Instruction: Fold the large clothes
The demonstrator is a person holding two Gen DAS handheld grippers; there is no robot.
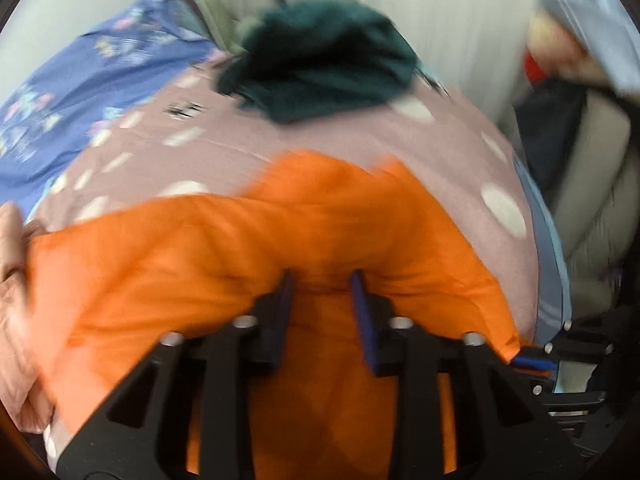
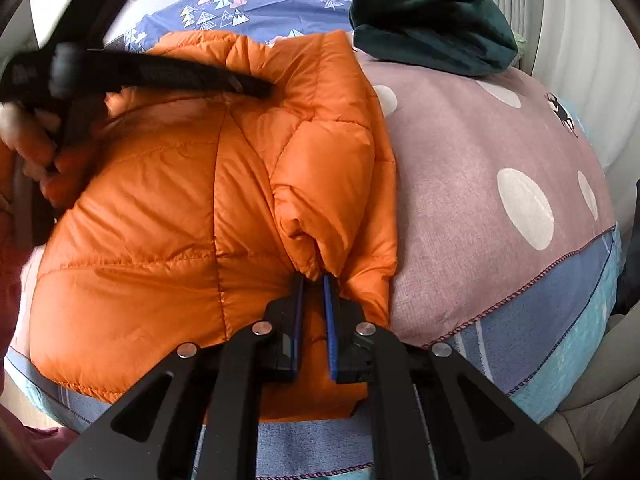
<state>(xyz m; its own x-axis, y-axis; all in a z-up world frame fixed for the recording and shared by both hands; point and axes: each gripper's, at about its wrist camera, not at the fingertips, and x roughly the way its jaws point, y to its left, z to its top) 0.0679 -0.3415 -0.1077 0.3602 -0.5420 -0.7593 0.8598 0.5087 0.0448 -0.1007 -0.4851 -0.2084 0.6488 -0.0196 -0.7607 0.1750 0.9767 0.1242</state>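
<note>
An orange quilted puffer jacket [image 2: 168,208] lies on a mauve bedspread with white dots [image 2: 472,200]; in the blurred left wrist view it fills the lower middle [image 1: 224,248]. My right gripper [image 2: 314,278] is shut on a bunched fold of the jacket's near right edge. My left gripper [image 1: 322,274] has its jaws partly apart with orange fabric between them. It also shows in the right wrist view [image 2: 256,86] as a dark arm over the jacket's far upper part.
A dark green garment [image 2: 432,24] lies at the far end of the bed [image 1: 324,68]. A blue patterned sheet [image 2: 256,4] lies behind. A pink garment [image 1: 16,320] is at the left. Pale curtains hang at the back.
</note>
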